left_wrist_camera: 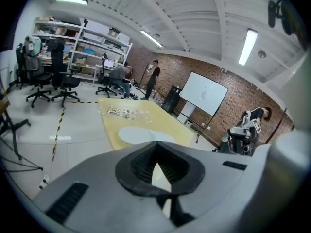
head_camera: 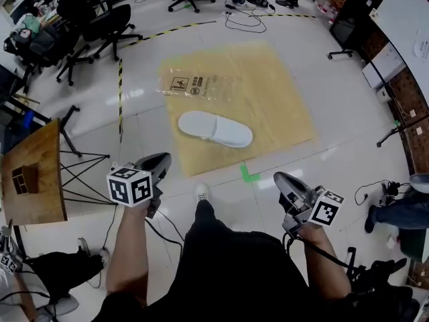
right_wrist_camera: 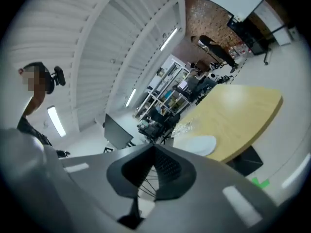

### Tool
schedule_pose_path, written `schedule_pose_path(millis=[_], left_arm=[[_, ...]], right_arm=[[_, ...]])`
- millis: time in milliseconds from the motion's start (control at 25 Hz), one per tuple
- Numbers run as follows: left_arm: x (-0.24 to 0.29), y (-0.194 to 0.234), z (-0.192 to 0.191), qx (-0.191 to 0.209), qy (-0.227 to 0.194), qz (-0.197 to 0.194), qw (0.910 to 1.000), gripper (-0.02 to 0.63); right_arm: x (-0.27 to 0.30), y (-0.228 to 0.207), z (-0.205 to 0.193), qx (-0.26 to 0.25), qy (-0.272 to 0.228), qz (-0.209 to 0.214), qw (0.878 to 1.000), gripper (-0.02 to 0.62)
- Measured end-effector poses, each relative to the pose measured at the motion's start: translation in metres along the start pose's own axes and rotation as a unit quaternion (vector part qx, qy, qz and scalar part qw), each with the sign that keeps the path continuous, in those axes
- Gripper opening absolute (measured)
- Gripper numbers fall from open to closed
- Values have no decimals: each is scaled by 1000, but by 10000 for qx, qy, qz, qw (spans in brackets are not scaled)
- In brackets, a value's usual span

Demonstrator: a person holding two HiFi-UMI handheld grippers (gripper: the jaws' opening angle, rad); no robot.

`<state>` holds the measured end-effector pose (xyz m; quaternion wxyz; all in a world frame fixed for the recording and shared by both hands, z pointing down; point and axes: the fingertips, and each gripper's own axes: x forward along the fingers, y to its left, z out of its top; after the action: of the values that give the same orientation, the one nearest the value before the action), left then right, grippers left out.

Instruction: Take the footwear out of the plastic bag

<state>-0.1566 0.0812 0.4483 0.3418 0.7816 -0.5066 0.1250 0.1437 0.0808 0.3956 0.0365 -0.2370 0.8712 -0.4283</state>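
Note:
A pair of white slippers (head_camera: 214,128) lies on the yellow mat (head_camera: 268,106), outside the clear plastic bag (head_camera: 194,85), which lies flat just beyond them. The slippers (left_wrist_camera: 141,135) and the bag (left_wrist_camera: 124,112) also show in the left gripper view; in the right gripper view the slippers (right_wrist_camera: 199,144) lie near the mat's edge. My left gripper (head_camera: 164,158) is held up near my body, shut, with nothing in it. My right gripper (head_camera: 280,178) is likewise raised, shut and holding nothing. Both are well short of the mat.
A wooden side table (head_camera: 30,173) on thin black legs stands at the left. Office chairs (head_camera: 100,25) stand at the back left. A green tape mark (head_camera: 249,174) lies at the mat's near edge. Cables (head_camera: 244,20) trail at the back; someone sits at the right (head_camera: 402,210).

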Motion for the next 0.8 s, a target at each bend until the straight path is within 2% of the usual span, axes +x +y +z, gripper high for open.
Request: schedule_pose_path(millis=[160, 240, 320, 560, 680, 800], left_arm=[[-44, -37, -48, -316, -206, 251, 9990, 6], [-61, -60, -74, -259, -51, 259, 9993, 6], [-72, -80, -91, -169, 103, 250, 9995, 6], [-83, -126, -100, 192, 170, -38, 9997, 6], [-88, -128, -97, 491, 245, -191, 9983, 6], [-102, -120, -92, 692, 306, -371, 9964, 6]], right_arm=[[-24, 3, -39, -26, 358, -69, 9993, 1], [-31, 8, -55, -138, 505, -146, 9985, 1], [-34, 15, -65, -471, 691, -214, 9963, 0], [-42, 41, -80, -1092, 745, -392, 9904, 0], [-41, 52, -84, -1411, 693, -684, 9852, 0], [-36, 63, -87, -1484, 517, -1017, 9823, 0]])
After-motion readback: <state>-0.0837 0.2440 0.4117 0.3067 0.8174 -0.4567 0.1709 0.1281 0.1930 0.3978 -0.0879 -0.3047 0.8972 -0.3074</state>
